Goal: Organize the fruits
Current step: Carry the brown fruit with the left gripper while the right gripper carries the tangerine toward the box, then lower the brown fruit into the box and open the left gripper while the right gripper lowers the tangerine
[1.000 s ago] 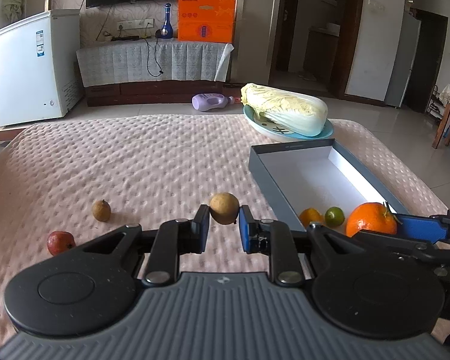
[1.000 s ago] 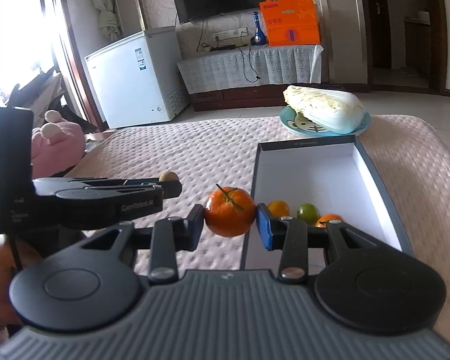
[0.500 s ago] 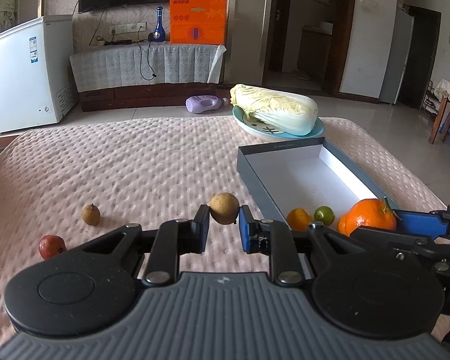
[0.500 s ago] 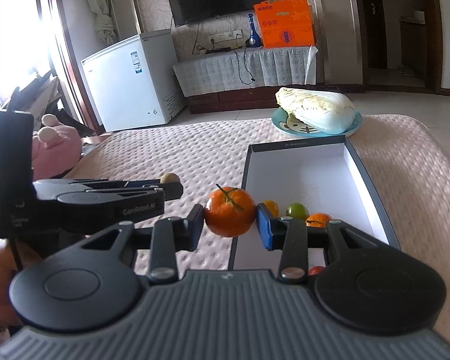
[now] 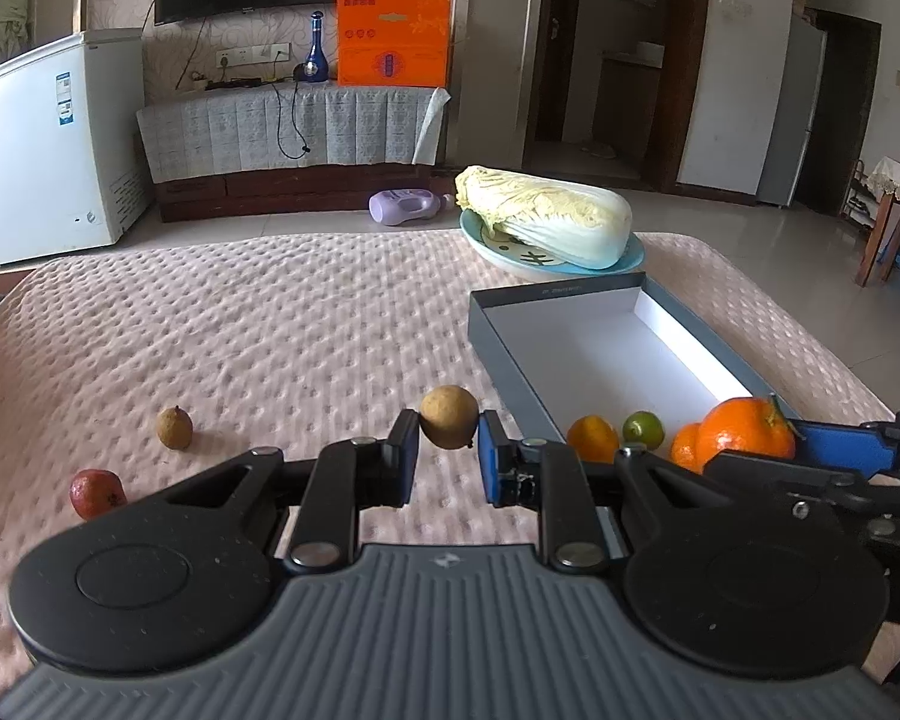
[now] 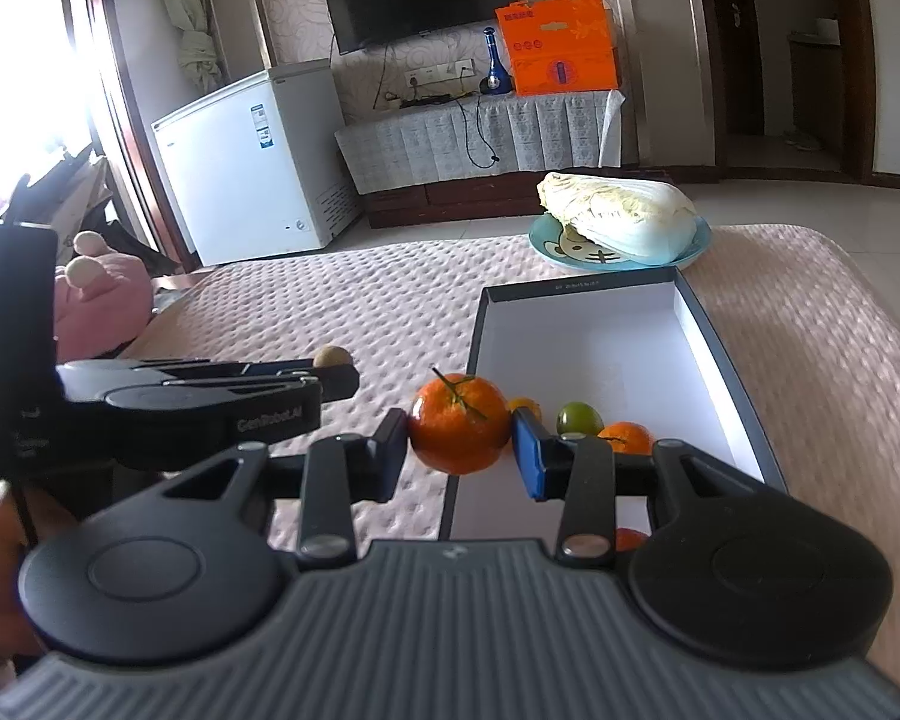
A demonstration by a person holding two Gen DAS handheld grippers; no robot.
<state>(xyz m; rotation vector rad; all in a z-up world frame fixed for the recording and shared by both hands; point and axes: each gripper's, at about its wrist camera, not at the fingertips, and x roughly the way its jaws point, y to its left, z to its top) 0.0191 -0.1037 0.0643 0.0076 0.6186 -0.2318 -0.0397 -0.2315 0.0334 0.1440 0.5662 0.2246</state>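
In the left wrist view, a small round tan fruit (image 5: 449, 425) is clamped in the jaws of the left gripper (image 5: 448, 463) above the pink quilted bed (image 5: 282, 330).

In the right wrist view, a stemmed orange mandarin (image 6: 459, 423) is gripped by the right gripper (image 6: 459, 456) at the near left edge of the shallow grey cardboard box (image 6: 729, 360), where small citrus fruits (image 6: 579, 418) lie.

Pink dimpled quilted bedspread (image 5: 270, 330) as work surface. Directly on it: small brown oval fruit (image 5: 174, 428) and small red fruit (image 5: 97, 492) near left edge, well apart from shallow grey rectangular box with white inside (image 5: 510, 360) on right side. Round light-blue plate (image 5: 633, 255) at far edge, just beyond box's far wall, carrying pale napa cabbage (image 5: 546, 219)
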